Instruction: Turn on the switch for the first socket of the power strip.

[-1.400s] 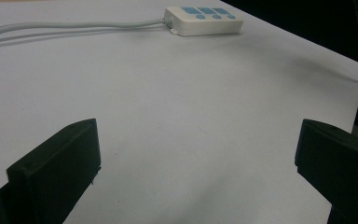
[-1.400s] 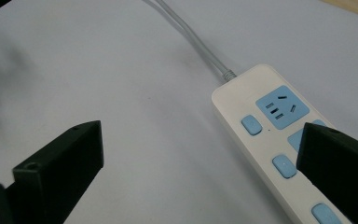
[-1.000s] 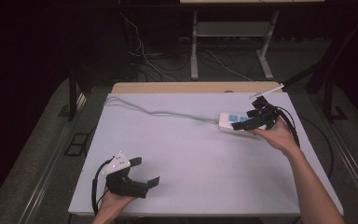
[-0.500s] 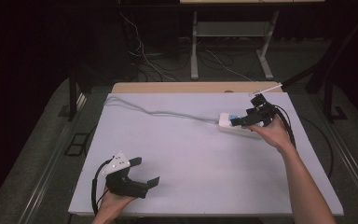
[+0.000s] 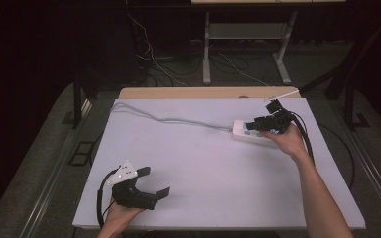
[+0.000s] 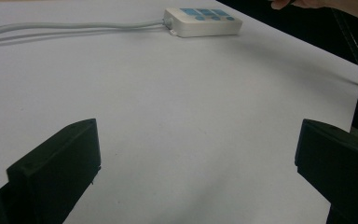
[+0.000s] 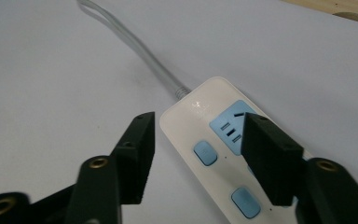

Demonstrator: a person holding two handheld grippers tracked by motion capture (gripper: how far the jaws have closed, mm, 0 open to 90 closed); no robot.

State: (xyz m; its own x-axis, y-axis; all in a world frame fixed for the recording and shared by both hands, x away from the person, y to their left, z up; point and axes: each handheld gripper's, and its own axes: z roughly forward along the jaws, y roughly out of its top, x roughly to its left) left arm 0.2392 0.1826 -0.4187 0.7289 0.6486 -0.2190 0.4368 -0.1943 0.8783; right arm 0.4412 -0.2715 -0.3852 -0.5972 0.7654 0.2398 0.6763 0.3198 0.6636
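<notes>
- The power strip [image 5: 250, 133] lies at the table's [image 5: 203, 163] right, cord [image 5: 178, 120] trailing left.
- The right gripper [image 7: 196, 140], jaws just closing, straddles its cord end, half open, not yet clamping.
- Rigid, light, smooth plastic: likely best gripped across its narrow sides.
- The left gripper [image 5: 154, 181] rests wide open, empty.

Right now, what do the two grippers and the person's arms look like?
Both the left gripper and the right gripper are black, with blocky two-piece jaws and black trailing cables. The left carries a grey three-cornered plate. Brass-coloured screw inserts show on the right. Forearms are bare, no sleeves.
</notes>
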